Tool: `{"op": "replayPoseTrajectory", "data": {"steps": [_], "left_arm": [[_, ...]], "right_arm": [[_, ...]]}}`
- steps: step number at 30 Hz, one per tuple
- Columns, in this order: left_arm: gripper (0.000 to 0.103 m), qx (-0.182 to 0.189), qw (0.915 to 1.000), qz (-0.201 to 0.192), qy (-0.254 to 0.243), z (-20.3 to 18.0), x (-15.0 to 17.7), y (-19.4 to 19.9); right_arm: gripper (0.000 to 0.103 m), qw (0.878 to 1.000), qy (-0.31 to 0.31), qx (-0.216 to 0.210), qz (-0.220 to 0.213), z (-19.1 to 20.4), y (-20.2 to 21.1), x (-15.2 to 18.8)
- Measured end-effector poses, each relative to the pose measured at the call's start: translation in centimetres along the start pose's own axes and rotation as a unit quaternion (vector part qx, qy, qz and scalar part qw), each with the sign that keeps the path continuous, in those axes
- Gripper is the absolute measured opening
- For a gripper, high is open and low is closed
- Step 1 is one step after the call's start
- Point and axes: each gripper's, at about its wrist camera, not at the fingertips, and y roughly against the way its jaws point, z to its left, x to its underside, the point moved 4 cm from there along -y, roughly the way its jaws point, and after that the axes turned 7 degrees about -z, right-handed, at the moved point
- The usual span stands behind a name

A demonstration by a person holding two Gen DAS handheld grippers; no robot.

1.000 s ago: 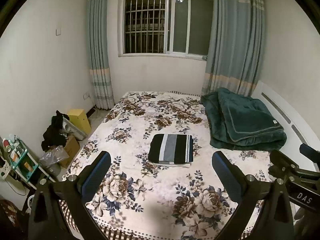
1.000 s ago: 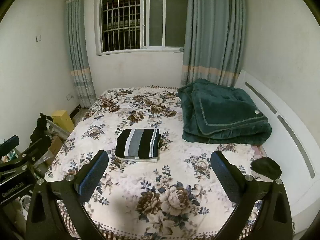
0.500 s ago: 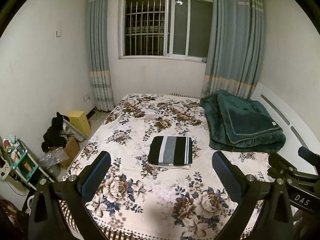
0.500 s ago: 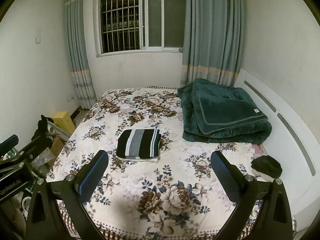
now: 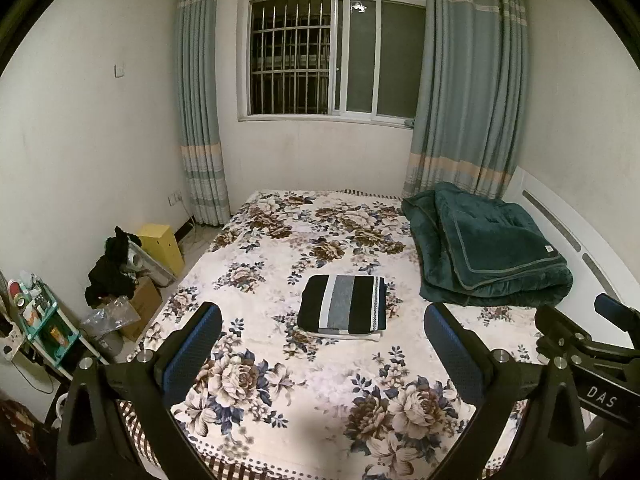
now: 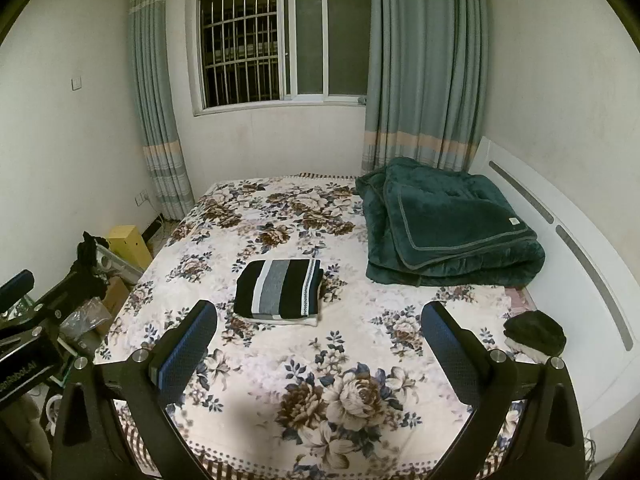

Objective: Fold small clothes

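1. Folded striped garment (image 5: 343, 305): lying flat on the floral bedspread (image 5: 320, 392), centre of the frame in the left wrist view, just above the gap between the two blue pads; resting on a thin white layer that shows along its near edge.
2. Same garment in the right wrist view (image 6: 279, 293): left of centre, above and just inside the left pad.
3. Direction from each tool: straight ahead of the left gripper (image 5: 322, 354); ahead and off to the left of the right gripper (image 6: 318, 350). Well apart from both, with bare bedspread between.
4. Long axis: slightly wider than deep, running left to right across the frame; stripes running away from the cameras.
5. Nearer arm, judged from framing: the left, being squarely lined up; the right needing a sideways shift first.
6. Jaw state: both spread wide, holding nothing.
7. Task standing, as a judgement: this piece looking already folded into a neat rectangle, so possibly done, or another piece due next.
8. Only in the right wrist view: a small dark bundle (image 6: 535, 331) at the right edge of the frame, on the bed near the white headboard (image 6: 580, 264), maybe another small garment, too dim to tell.
9. Only in the left wrist view: the shelf (image 5: 40, 320) and clutter at lower left.
10. Green blanket (image 5: 488, 252): folded, upper right of the garment, apart from it.
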Motion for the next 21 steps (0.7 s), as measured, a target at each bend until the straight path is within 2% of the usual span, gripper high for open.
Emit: {"op": "replayPoseTrajectory", "data": {"steps": [21], "left_arm": [[0.103,-0.004,1.0,-0.005,-0.001,-0.2,-0.7,0.4]], "right_arm": [[0.103,1.0,-0.005,0.004,-0.001,0.2,0.5,0.3]]}}
